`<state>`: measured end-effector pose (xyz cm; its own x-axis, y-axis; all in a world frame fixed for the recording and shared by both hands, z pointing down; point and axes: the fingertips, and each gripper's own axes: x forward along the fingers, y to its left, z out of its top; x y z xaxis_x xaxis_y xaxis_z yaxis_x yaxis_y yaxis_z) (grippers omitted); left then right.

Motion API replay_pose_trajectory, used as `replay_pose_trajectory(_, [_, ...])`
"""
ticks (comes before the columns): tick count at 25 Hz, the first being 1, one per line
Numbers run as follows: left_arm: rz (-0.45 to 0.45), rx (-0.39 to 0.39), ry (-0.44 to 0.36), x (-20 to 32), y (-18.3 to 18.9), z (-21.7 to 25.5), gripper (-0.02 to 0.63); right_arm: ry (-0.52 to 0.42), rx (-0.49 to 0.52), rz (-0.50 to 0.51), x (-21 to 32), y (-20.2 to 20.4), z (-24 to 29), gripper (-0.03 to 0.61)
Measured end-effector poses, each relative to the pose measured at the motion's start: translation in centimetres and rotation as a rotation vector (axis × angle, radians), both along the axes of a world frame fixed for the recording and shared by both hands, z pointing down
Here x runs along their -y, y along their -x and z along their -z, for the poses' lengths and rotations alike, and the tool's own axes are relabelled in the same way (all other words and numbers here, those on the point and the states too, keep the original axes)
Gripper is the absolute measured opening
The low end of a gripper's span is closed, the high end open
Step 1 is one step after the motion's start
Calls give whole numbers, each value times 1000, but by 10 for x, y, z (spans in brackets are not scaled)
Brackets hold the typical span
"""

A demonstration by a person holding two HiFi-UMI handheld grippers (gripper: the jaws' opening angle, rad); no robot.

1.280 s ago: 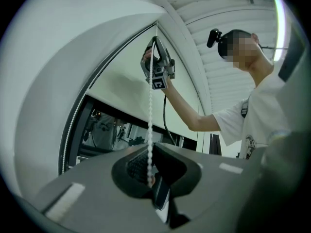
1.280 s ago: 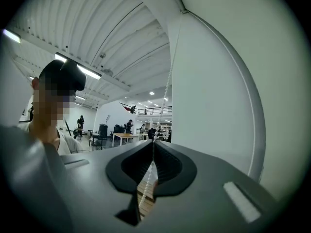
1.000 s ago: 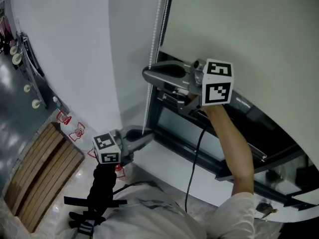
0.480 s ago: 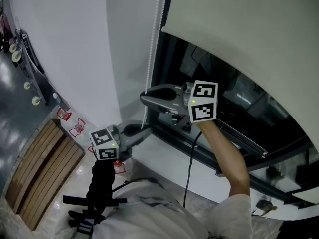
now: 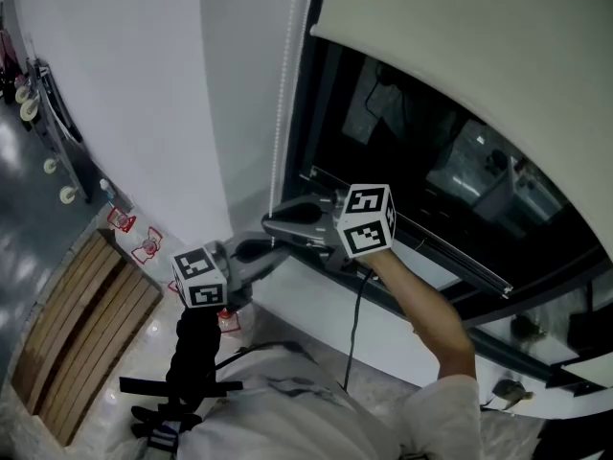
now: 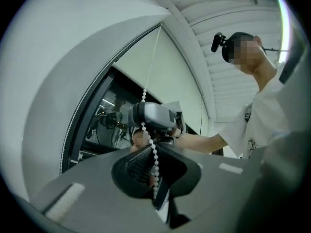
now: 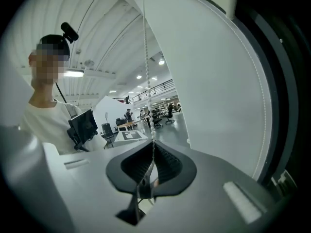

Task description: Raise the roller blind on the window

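One cream blind [image 5: 498,56] hangs over the window [image 5: 431,161]. In the head view its hem slants from 12 o'clock down to 3 o'clock, with dark glass bare below it, so the blind looks partly raised and has more to go. The cloth is probably soft and light, and it is not the part to take hold of.

The hold is the white bead chain [image 6: 151,143], which drops along the window's left edge beside the wall [image 5: 144,94]. It looks thin and limp, good only for pulling. The beads should catch in ribbed pads instead of slipping, but a jerk could snap it or make it skip at the roller. A grip high on the strand would give the longest stroke.

The right gripper [image 7: 151,166] has its jaws closed on the chain, which runs taut from them towards 12 o'clock. The left gripper [image 6: 154,171] sits just below, at 8 o'clock from the right one. Its jaws also look closed on the same chain, with a short, slightly curved length between the two. The white sill [image 5: 316,300] lies under both.

No container shows.
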<state>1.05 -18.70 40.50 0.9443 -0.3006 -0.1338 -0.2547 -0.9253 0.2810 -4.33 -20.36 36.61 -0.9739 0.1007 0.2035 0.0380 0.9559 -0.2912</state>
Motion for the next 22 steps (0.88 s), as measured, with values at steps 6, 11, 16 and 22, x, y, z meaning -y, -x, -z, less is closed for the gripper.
replay_pose_trajectory(6, [-13,-28,-19,-13,-1,10,-2,-121,69,33,-22,-2,15,30])
replay_pose_trajectory(11, [-18,-26,-24,-13,0,11,-2,-120,157,21,-10,-5,45,133])
replay_pose_trajectory(16, [-22,-27,-29,-15,2,12,-2,-205,213,29,-2,-3,100,155])
replay_pose_trajectory(22, [-32,-28,-33,-14,1,14,-2,-286,304,8,21,0,180,160])
